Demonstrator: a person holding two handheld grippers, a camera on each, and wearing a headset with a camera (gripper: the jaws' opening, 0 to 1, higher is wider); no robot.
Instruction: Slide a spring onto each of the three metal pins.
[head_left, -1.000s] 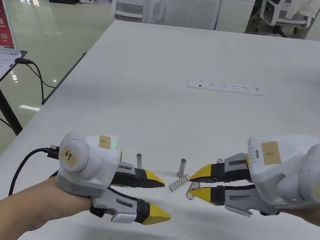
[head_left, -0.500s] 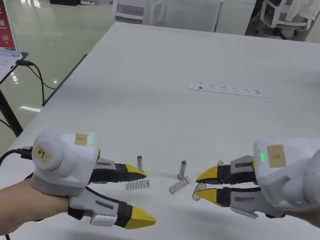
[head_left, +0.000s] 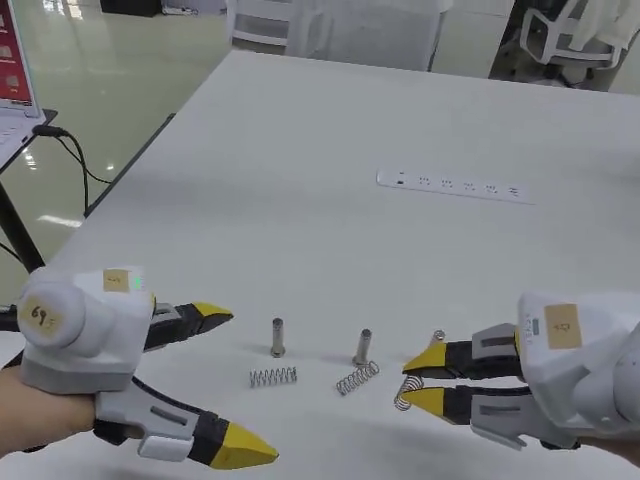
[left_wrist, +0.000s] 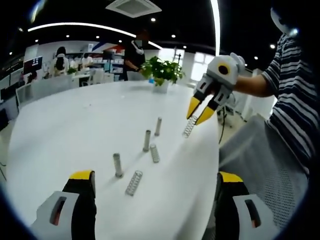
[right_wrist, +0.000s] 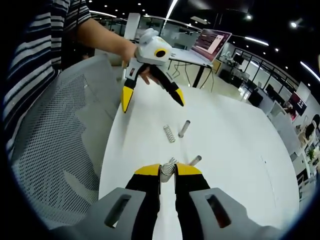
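Between the yellow tips of the right gripper, low at the right of the head view, sits one spring. The jaws are nearly together and pinch it, and the right gripper view confirms the coil caught between both tips. Just behind the upper tip stands the right pin, partly hidden. Further left, the middle pin and the left pin stand upright and bare. On its side just in front of the middle pin lies the second spring, one end near the pin's foot; contact cannot be told. Flat in front of the left pin, not touching it, lies the third spring. Seen from the right gripper view, the left gripper has its jaws spread wide with nothing between them. In the head view its upper tip is left of the left pin.

Surface: white worktop, plain. A white power strip lies farther back, well apart from the pins. Off the left edge are a laptop on another desk, a black cable and a glossy floor. Beyond the far end stand office chairs.

Pose: both grippers are held low over the near edge, pointing inward toward each other. A hand shows behind the left gripper's body. In the left gripper view, the right gripper is raised above the worktop, the spring hanging down from its tips.
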